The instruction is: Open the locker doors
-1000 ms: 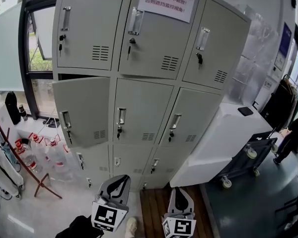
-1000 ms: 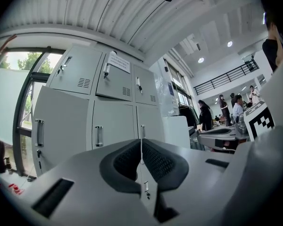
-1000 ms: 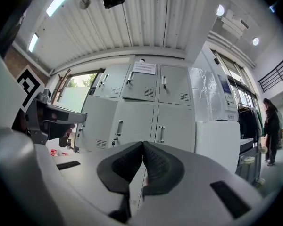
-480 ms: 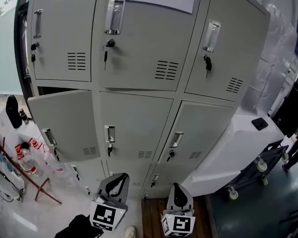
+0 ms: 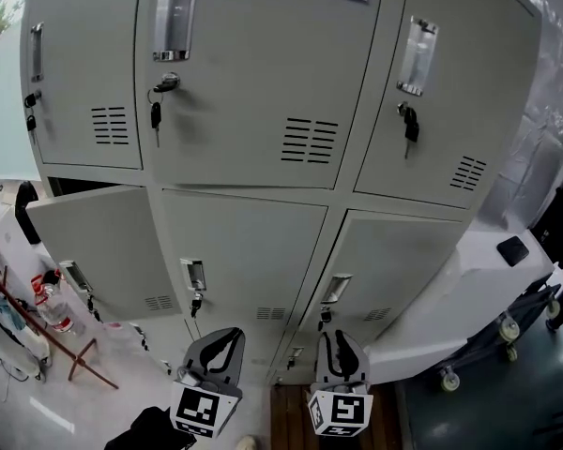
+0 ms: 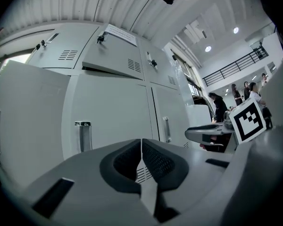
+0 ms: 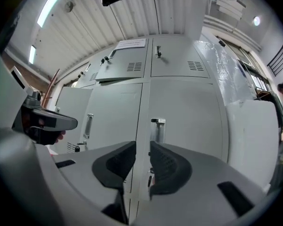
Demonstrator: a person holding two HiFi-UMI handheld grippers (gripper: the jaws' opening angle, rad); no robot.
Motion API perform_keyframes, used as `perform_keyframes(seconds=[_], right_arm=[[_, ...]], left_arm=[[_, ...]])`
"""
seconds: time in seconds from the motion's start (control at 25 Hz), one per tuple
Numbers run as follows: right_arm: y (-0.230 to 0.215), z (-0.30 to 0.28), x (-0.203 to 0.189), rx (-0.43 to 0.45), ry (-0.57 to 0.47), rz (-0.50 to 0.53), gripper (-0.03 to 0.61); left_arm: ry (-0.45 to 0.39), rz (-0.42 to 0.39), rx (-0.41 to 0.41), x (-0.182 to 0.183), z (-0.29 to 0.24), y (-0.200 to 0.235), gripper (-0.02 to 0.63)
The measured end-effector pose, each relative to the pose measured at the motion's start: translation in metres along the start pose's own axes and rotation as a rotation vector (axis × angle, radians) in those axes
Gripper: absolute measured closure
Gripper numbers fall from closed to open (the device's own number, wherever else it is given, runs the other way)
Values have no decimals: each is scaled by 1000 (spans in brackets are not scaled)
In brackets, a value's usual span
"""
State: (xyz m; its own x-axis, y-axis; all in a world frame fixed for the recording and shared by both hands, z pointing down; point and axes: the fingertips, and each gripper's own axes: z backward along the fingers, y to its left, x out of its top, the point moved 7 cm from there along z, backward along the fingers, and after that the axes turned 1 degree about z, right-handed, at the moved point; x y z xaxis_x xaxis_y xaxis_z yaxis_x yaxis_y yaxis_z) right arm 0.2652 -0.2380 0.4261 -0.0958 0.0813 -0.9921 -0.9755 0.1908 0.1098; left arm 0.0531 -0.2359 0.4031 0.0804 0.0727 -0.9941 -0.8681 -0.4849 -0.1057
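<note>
Foreground: left gripper (image 6: 141, 149) clamped shut, empty; right gripper (image 7: 142, 157) part-spread, just opening, nothing between. Beyond, straight ahead: closed middle-row locker door (image 7: 188, 119); far-left door (image 5: 98, 247) ajar. Probably stiff sheet steel, light-swinging, slick paint; best taken at chrome handle (image 7: 157, 128), not bare panel.

Pale grey lockers (image 5: 263, 223) carry bright chrome handles (image 5: 174, 19) and dark slotted vents (image 5: 310, 141). The left gripper (image 5: 226, 334) and right gripper (image 5: 337, 337) are grey, with black-and-white square markers. At lower right, the floor (image 5: 507, 411) is dark blue-grey.
</note>
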Motion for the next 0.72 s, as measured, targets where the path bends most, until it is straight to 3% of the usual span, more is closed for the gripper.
perform_keyframes(seconds=[0.08, 0.2, 0.48, 0.72], right_arm=[[-3, -17, 2, 19, 1, 5, 426], [-7, -42, 4, 49, 6, 17, 376], [-14, -82, 5, 59, 31, 41, 356], [-17, -95, 0, 54, 51, 55, 365]], left_arm=[[-41, 4, 8, -2, -9, 2, 588], [5, 2, 12, -6, -17, 3, 588], [68, 3, 32, -12, -29, 12, 588], [57, 11, 43, -18, -36, 17, 588]])
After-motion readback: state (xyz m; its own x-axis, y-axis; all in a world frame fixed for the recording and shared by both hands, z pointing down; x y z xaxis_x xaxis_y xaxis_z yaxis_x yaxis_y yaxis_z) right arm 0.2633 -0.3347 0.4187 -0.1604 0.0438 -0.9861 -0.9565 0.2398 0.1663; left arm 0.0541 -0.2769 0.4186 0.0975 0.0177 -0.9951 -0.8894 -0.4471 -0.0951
